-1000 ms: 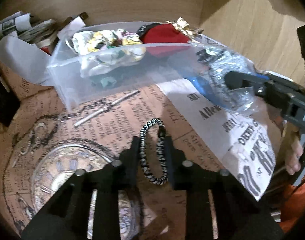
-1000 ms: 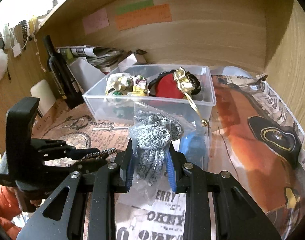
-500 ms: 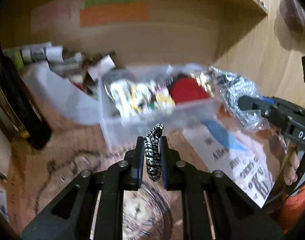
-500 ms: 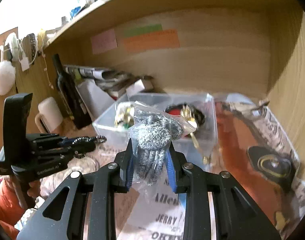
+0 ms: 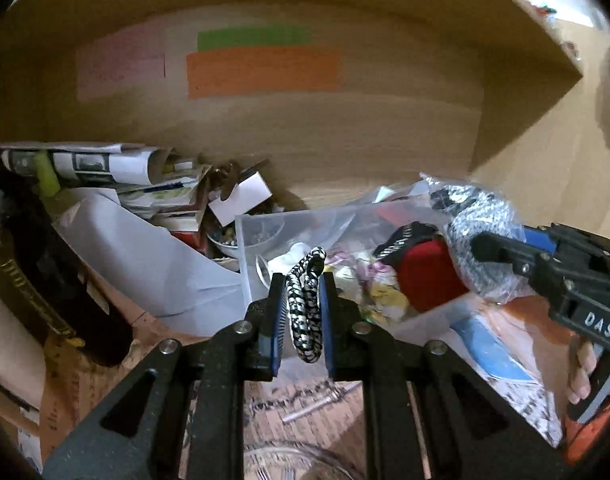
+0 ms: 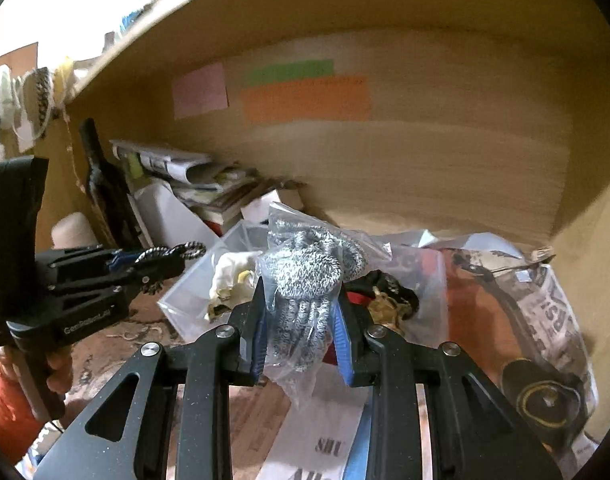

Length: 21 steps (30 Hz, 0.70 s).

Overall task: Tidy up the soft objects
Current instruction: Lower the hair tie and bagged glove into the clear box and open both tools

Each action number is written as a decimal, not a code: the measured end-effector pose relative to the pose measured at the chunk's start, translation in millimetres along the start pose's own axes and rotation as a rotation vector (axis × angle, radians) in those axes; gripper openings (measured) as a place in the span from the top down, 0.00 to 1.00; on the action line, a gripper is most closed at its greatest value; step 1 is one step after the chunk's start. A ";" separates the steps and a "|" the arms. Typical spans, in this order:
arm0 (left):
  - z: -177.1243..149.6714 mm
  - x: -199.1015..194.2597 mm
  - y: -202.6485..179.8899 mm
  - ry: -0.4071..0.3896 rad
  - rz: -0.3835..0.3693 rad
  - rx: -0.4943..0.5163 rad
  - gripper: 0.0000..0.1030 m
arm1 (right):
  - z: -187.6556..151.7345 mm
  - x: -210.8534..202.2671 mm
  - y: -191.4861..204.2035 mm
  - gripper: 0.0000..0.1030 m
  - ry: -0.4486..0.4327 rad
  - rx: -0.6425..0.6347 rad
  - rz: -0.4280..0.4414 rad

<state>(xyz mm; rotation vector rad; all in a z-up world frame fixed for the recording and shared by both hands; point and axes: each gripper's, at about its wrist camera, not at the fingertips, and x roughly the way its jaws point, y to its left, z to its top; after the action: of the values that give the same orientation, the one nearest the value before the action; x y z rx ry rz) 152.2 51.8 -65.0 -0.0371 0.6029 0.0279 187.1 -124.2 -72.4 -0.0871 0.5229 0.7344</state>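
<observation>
My left gripper point(image 5: 303, 312) is shut on a black-and-white braided hair tie point(image 5: 305, 316), held in the air in front of the clear plastic bin point(image 5: 249, 264). It also shows in the right wrist view point(image 6: 161, 258). My right gripper point(image 6: 299, 320) is shut on a clear bag holding grey knit gloves point(image 6: 305, 280), lifted just before the bin point(image 6: 185, 292). In the left wrist view the bag point(image 5: 477, 236) hangs over the bin's right end. The bin holds a red soft item point(image 5: 425, 276), crumpled floral cloth point(image 5: 377, 288) and a gold bow point(image 6: 389, 304).
The bin stands in a wooden alcove with coloured sticky notes point(image 5: 261, 72) on the back wall. A dark bottle point(image 5: 37, 264) stands at the left, a pile of papers and books point(image 5: 125, 184) behind. Printed paper point(image 6: 537, 320) covers the table.
Both grippers have risen and tilted up with their loads. The hair tie left the table and is squeezed between the left fingers. The bag has moved closer over the bin.
</observation>
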 end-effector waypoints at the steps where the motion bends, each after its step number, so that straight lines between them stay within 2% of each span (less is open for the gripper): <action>1: 0.0 6.5 1.0 0.007 0.009 0.000 0.86 | -0.3 7.7 0.1 0.75 0.017 -0.003 0.002; 5: -2.6 30.6 2.9 0.056 0.001 0.004 0.85 | -4.3 33.4 1.3 0.75 0.077 -0.020 -0.007; 10: -7.0 49.2 6.0 0.101 -0.004 0.003 0.66 | -11.9 56.9 2.4 0.75 0.140 -0.040 -0.013; 14: -8.2 48.8 8.3 0.102 -0.023 -0.001 0.60 | -15.1 61.7 0.3 0.72 0.160 -0.049 -0.016; 17: -8.5 41.7 8.3 0.089 -0.046 0.000 0.52 | -15.2 58.5 -0.1 0.60 0.164 -0.051 -0.019; 19: -8.4 36.0 7.6 0.075 -0.051 0.007 0.43 | -13.9 53.4 -0.7 0.45 0.148 -0.051 -0.020; 21: -8.2 27.3 5.4 0.052 -0.041 0.019 0.40 | -10.8 46.9 1.1 0.42 0.123 -0.057 -0.020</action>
<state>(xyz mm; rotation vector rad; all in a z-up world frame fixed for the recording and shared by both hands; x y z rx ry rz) 169.8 57.2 -87.4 -0.0320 0.6544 -0.0188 210.9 -97.2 -104.3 -0.1911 0.6180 0.7276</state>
